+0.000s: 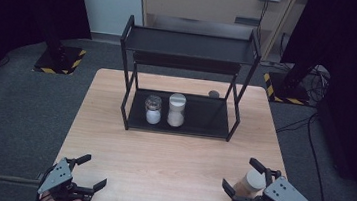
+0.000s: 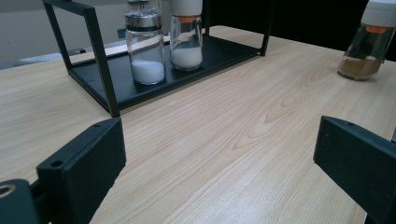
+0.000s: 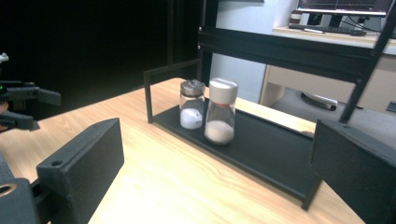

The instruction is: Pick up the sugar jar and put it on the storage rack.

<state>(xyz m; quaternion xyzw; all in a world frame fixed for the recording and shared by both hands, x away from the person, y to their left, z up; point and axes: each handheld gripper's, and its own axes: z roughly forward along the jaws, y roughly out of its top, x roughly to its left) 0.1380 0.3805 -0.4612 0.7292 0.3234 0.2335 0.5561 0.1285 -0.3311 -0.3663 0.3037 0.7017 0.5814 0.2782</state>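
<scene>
Your right gripper [image 1: 243,181] jaws wide, upright brown jar [image 1: 251,182] between them, tabletop's near right corner. Left gripper [image 1: 89,171] wide, empty.

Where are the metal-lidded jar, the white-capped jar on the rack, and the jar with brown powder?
Metal-lidded jar [image 2: 145,51]: left gripper view, on its glass body.
White-capped jar [image 3: 220,116]: right gripper view, on its glass body.
Brown-powder jar [image 2: 365,51]: left gripper view, on its glass wall.
</scene>
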